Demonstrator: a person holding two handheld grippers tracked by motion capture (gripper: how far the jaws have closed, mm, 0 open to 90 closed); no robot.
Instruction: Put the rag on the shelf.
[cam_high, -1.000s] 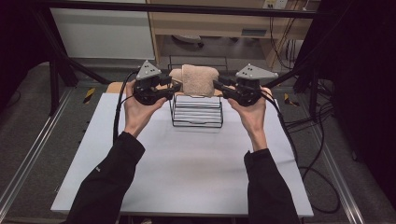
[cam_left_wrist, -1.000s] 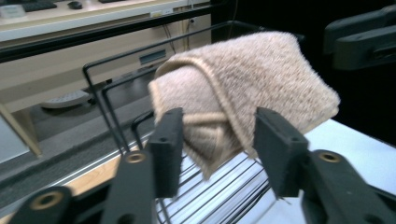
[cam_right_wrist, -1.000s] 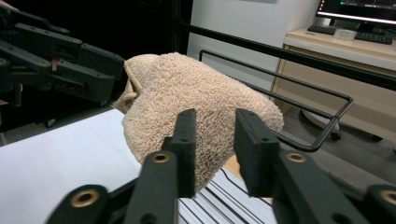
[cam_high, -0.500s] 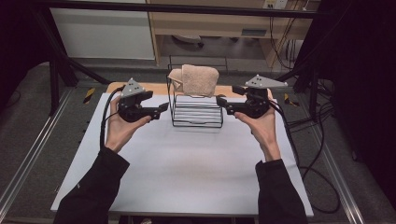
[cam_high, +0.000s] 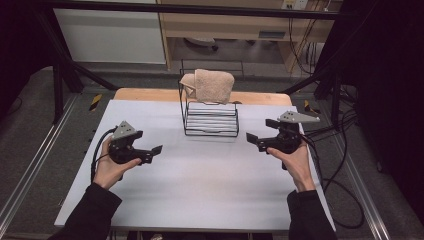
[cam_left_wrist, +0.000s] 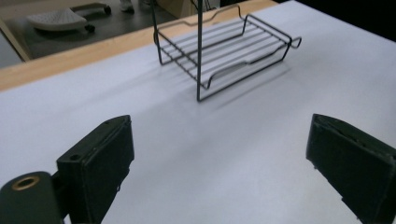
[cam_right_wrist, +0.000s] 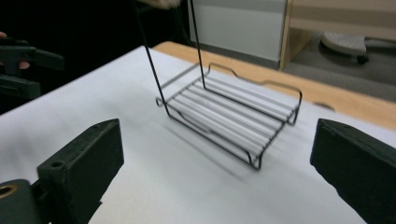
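Towel (cam_high: 213, 85) draped over the wire rack (cam_high: 210, 120), left tongs (cam_high: 156, 150) and right tongs (cam_high: 252, 140) both released, empty.

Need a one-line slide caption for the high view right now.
Folded towel draped over wire rack; left gripper and right gripper open, apart on white table.

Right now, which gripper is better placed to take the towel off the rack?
Neither clearly: left gripper and right gripper sit open, either side of the rack; the towel hangs between them.
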